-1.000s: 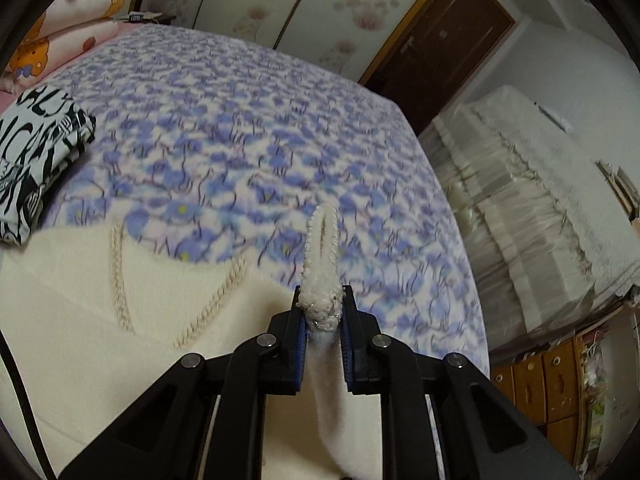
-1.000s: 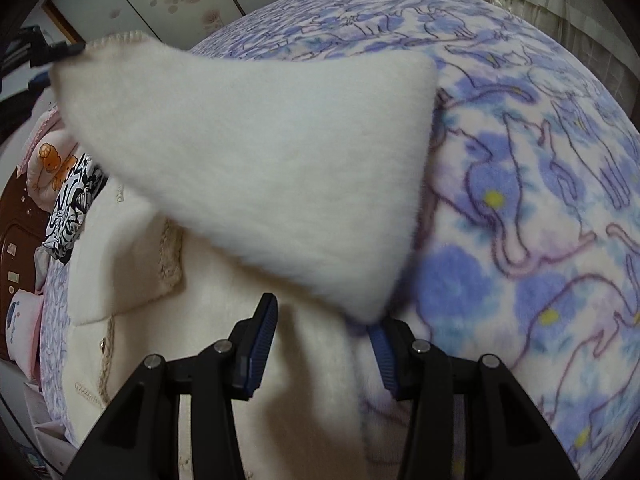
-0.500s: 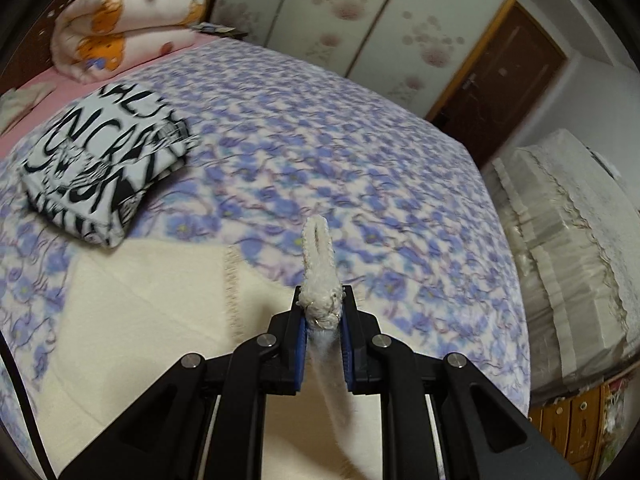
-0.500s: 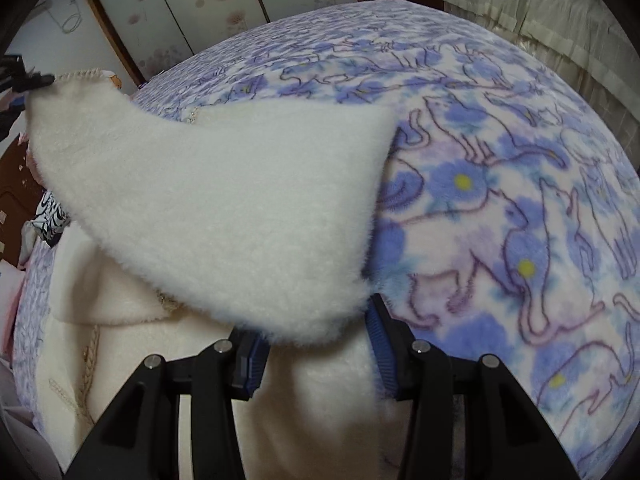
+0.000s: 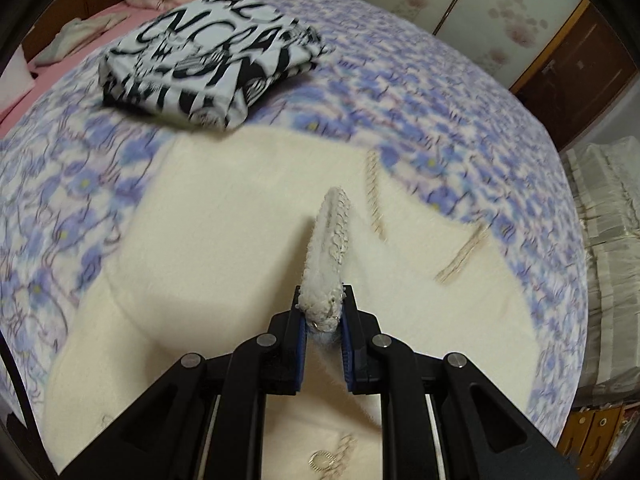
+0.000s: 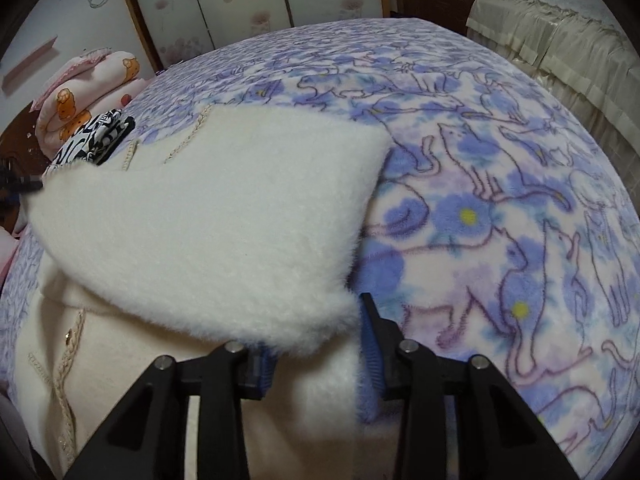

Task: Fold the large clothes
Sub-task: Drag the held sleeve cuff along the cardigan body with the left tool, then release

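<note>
A cream fluffy garment (image 5: 224, 240) with braided trim lies spread on the bed. My left gripper (image 5: 323, 320) is shut on its braided edge (image 5: 330, 256), held a little above the garment's body. In the right wrist view a fluffy flap (image 6: 224, 232) of the same garment stretches from the left gripper's tip (image 6: 20, 182) at the far left down over my right gripper (image 6: 316, 340). The right jaws stand wide apart with the flap draped over them and the garment between them.
The bed has a blue-and-purple cat-print blanket (image 6: 500, 208). A folded black-and-white printed cloth (image 5: 208, 56) lies just beyond the garment. Rolled pink bedding (image 6: 84, 92) sits at the headboard side. A covered piece of furniture (image 5: 608, 248) stands beside the bed.
My left gripper has swung the held edge over the garment's body, toward the black-and-white cloth. The flap has come down lower and flatter over the right gripper.
</note>
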`<action>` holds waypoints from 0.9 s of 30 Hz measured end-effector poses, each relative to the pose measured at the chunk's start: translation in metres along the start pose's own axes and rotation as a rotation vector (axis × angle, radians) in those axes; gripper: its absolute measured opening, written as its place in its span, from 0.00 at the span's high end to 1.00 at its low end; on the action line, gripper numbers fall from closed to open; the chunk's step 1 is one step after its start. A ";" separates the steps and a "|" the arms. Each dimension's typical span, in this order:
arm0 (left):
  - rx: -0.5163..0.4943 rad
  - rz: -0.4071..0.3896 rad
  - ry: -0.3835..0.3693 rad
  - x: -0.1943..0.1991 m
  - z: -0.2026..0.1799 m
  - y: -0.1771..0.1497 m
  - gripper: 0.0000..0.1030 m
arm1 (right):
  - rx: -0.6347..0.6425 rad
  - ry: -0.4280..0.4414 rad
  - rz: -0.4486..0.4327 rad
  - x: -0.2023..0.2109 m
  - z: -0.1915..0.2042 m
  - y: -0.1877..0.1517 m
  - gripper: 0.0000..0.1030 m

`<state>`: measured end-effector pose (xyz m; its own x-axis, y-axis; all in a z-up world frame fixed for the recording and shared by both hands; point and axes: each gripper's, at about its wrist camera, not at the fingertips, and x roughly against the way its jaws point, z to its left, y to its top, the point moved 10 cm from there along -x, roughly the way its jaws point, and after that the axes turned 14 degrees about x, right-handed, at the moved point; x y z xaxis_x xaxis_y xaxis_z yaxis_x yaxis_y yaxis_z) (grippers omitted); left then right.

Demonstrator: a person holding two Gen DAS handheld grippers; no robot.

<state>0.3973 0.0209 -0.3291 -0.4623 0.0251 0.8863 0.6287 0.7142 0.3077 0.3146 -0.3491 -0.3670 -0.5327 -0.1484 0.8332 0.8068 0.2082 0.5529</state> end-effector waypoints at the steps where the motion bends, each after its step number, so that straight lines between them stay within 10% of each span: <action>1: 0.000 0.009 0.007 -0.002 0.005 -0.006 0.88 | -0.003 0.009 0.002 0.000 0.000 0.000 0.69; 17: -0.055 0.096 0.090 -0.040 0.048 -0.066 0.87 | -0.298 0.270 0.143 -0.026 -0.024 -0.021 0.74; 27: -0.128 0.024 0.101 -0.052 0.042 -0.052 0.84 | -0.304 0.242 0.153 -0.017 -0.022 -0.021 0.75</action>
<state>0.3622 0.0121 -0.4054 -0.3847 -0.0338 0.9224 0.7166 0.6189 0.3215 0.3123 -0.3727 -0.3926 -0.3550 -0.3682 0.8593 0.9298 -0.0437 0.3655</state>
